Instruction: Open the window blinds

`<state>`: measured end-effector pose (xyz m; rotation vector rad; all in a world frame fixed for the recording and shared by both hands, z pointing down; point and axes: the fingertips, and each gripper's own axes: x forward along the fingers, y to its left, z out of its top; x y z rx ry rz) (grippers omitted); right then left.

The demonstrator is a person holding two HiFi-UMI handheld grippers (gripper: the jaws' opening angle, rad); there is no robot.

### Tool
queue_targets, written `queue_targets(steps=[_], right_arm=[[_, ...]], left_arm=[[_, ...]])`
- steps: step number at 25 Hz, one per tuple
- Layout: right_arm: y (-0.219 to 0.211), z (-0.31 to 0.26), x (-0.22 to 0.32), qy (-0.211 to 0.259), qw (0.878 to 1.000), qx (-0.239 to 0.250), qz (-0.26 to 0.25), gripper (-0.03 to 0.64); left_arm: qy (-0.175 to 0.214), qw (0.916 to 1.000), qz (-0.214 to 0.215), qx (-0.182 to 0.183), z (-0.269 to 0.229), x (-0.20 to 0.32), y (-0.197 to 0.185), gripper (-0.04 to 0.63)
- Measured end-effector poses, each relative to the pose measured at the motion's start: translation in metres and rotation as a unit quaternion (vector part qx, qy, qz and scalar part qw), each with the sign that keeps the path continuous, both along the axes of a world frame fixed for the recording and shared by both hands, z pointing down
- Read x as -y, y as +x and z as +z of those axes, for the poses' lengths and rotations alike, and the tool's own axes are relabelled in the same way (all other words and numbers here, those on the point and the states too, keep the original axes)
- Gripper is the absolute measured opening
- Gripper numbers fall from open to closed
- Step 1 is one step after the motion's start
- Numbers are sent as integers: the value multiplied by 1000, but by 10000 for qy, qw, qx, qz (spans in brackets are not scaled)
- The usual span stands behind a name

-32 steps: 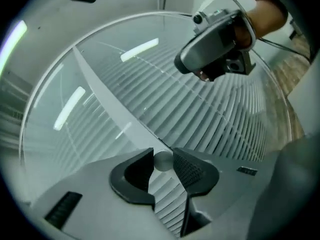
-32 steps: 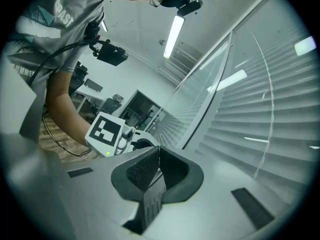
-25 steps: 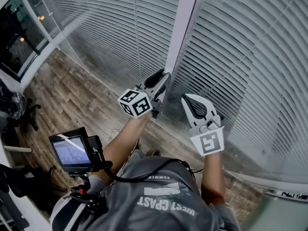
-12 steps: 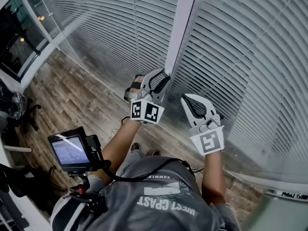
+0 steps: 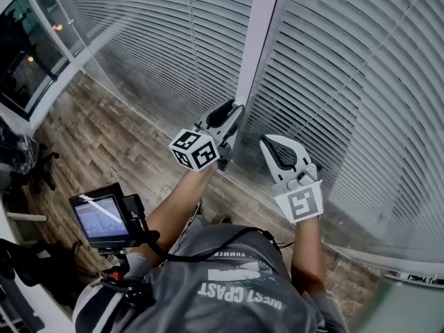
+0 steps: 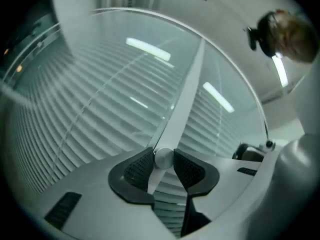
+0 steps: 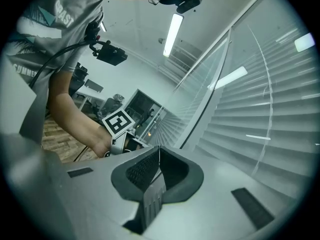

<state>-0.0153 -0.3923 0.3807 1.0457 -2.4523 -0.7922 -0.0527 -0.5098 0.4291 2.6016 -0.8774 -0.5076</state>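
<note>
White slatted blinds (image 5: 361, 68) hang to either side of a white window post (image 5: 262, 33), slats tilted closed. My left gripper (image 5: 232, 113) points up at the foot of the post. In the left gripper view its black pads (image 6: 141, 166) press on the round end of a pale tilt wand (image 6: 181, 106) that runs up along the blinds. Those jaws have just been closing, with the wand between them. My right gripper (image 5: 269, 144) hangs just right of it, in front of the right blind, shut with nothing in it; its pads (image 7: 145, 171) meet at the tip.
A thin lift cord (image 5: 196, 54) hangs in front of the left blind. Below lies a wood-plank floor (image 5: 104, 137). A small monitor on a rig (image 5: 103, 217) sits at the person's left side. Dark chairs (image 5: 28, 158) stand at the far left.
Half a second ago the left gripper stood rolled over with its jaws wider; now it is rolled back to its first pose, closed on the wand. The right gripper has not moved.
</note>
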Motion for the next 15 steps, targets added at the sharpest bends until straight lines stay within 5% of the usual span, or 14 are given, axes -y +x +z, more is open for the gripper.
queue_targets(steps=[3, 7, 15], right_arm=[[0, 2, 1, -48, 10000, 26, 9, 5], [-3, 4, 4, -77, 10000, -6, -37, 5], [-7, 8, 4, -84, 9999, 26, -86, 5]], left_arm=[[-1003, 9844, 266, -1423, 3, 4, -7, 127], [-2111, 9274, 725, -3000, 8, 8, -9, 127], [-2090, 9254, 879, -3036, 8, 5, -9, 127]])
